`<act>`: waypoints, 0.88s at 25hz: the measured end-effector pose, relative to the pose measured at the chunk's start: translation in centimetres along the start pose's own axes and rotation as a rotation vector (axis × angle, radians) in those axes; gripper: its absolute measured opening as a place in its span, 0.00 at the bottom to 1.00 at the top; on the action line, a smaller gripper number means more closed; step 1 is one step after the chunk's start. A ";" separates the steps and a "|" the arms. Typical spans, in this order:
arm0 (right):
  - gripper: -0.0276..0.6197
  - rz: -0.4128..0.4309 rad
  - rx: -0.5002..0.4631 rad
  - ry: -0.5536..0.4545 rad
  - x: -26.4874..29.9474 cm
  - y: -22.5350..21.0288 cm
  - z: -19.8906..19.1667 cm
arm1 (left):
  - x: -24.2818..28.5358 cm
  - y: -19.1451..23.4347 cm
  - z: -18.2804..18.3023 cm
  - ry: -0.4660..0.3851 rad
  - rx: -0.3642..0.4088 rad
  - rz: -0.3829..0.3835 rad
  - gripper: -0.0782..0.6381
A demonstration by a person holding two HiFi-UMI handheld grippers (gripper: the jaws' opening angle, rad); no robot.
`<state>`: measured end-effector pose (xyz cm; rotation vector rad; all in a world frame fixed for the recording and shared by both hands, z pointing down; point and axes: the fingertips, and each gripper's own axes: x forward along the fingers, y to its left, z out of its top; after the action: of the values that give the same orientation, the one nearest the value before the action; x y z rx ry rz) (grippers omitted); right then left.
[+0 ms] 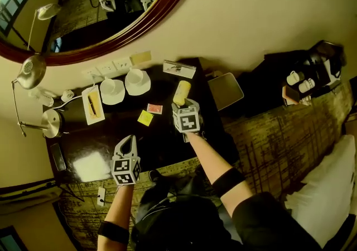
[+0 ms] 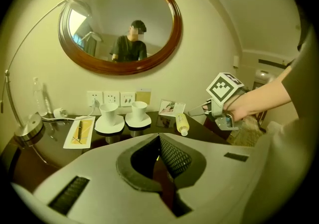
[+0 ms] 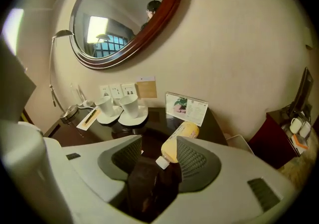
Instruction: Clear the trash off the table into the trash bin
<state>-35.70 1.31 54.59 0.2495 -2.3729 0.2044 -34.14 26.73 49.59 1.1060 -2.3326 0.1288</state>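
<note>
A yellow bottle (image 1: 182,92) lies on the dark table (image 1: 162,144), its white cap toward me. My right gripper (image 1: 183,105) stands open around it: in the right gripper view the bottle (image 3: 179,141) lies between the spread jaws, close to the right pad, and is not squeezed. A red packet (image 1: 154,109) and a yellow packet (image 1: 145,117) lie left of the bottle. My left gripper (image 1: 128,143) hovers over the table's near side, shut with nothing in it (image 2: 160,141). The pale trash bin (image 1: 225,91) stands off the table's right end.
Two white cups on saucers (image 1: 125,86) stand by the wall, beside a tray with a pen (image 1: 92,105) and a card stand (image 1: 179,68). A desk lamp (image 1: 33,71) occupies the left end. An oval mirror (image 2: 119,21) hangs above the wall sockets.
</note>
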 end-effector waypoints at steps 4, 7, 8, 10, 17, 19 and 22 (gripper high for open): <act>0.62 -0.057 0.103 0.045 3.6 -2.1 -0.1 | 1.1 -0.6 -0.5 0.022 0.024 -0.025 0.11; 0.71 -0.114 0.195 0.079 5.9 -3.6 -0.4 | 1.8 -1.1 -0.8 0.036 0.034 -0.043 0.11; 0.72 -0.125 0.221 0.089 6.6 -3.9 -0.6 | 1.9 -1.0 -1.0 0.041 0.035 -0.039 0.11; 0.74 -0.141 0.265 0.113 7.8 -4.3 -1.0 | 2.1 -0.8 -1.3 0.049 0.039 -0.034 0.11; 0.76 -0.192 0.270 0.190 10.5 -6.3 -1.3 | 3.0 -1.1 -1.8 0.064 0.040 -0.037 0.11; 0.76 -0.196 0.250 0.213 11.2 -6.5 -1.9 | 3.1 -1.2 -2.0 0.068 0.040 -0.040 0.11; 0.76 -0.194 0.211 0.247 11.6 -6.7 -2.6 | 3.1 -1.2 -2.2 0.070 0.038 -0.039 0.11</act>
<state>-40.69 -6.01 65.01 0.5215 -2.0681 0.3711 -33.93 24.50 52.87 1.1469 -2.2538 0.1953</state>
